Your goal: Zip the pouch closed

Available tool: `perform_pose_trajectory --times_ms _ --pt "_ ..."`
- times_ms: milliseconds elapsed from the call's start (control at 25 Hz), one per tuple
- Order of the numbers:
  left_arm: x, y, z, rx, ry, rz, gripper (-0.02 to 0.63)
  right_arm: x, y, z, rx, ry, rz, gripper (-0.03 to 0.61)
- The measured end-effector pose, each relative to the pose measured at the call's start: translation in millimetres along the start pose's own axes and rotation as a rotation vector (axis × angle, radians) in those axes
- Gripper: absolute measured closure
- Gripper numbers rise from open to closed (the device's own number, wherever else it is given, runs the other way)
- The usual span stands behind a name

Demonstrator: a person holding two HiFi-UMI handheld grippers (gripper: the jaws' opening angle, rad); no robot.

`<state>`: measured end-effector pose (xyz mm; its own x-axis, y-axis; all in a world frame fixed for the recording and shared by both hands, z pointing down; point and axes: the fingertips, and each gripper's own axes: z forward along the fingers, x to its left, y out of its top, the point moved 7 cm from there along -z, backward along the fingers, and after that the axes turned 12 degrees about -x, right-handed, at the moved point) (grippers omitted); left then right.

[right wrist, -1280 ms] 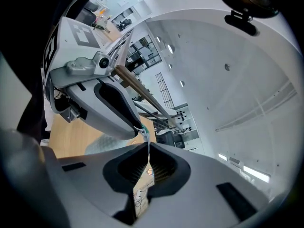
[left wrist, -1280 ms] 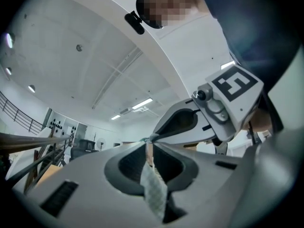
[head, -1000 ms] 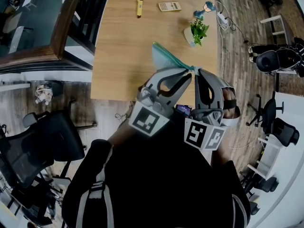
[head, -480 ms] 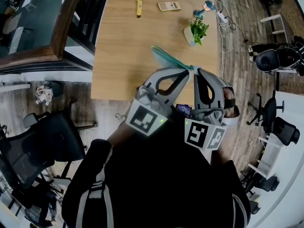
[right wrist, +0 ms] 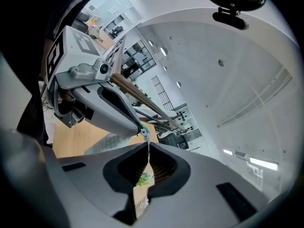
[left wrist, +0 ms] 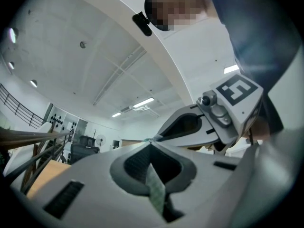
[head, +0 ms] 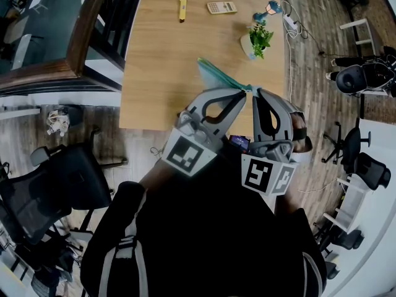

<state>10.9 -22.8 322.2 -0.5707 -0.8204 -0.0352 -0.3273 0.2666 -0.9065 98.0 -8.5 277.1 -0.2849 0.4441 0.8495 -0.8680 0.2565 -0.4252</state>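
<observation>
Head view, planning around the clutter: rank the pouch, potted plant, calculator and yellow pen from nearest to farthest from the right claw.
1. pouch: pinched at the right claw, stretching left.
2. potted plant: just beyond, on the table's right side.
3. calculator: far edge, middle.
4. yellow pen: far edge, further left.

Open room lies across the middle and left of the surface [head: 161, 60], up to the frame's top. A potted plant [head: 257, 40] stands at upper right, a calculator [head: 221, 7] and a yellow pen [head: 182, 8] along the top; the pouch [head: 215, 77] hangs over the centre.
</observation>
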Motion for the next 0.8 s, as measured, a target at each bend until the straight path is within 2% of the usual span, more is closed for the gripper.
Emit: perform_pose_trajectory --times_ms 400,600,800 --pt "4.2 -4.2 -2.3 0.019 0.004 -0.054 0.613 0.7 -4.3 2.8 -0.015 0.026 0.033 0.558" --pt "4.1 -7.6 -4.8 0.005 0.068 -0.207 0.612 2.9 -5.2 0.7 -0.024 0.042 0.048 0.560" --pt "4.0 -9.5 -5.7 0.005 0.077 -0.243 0.614 4.4 -7.7 -1.3 -0.031 0.063 0.075 0.560"
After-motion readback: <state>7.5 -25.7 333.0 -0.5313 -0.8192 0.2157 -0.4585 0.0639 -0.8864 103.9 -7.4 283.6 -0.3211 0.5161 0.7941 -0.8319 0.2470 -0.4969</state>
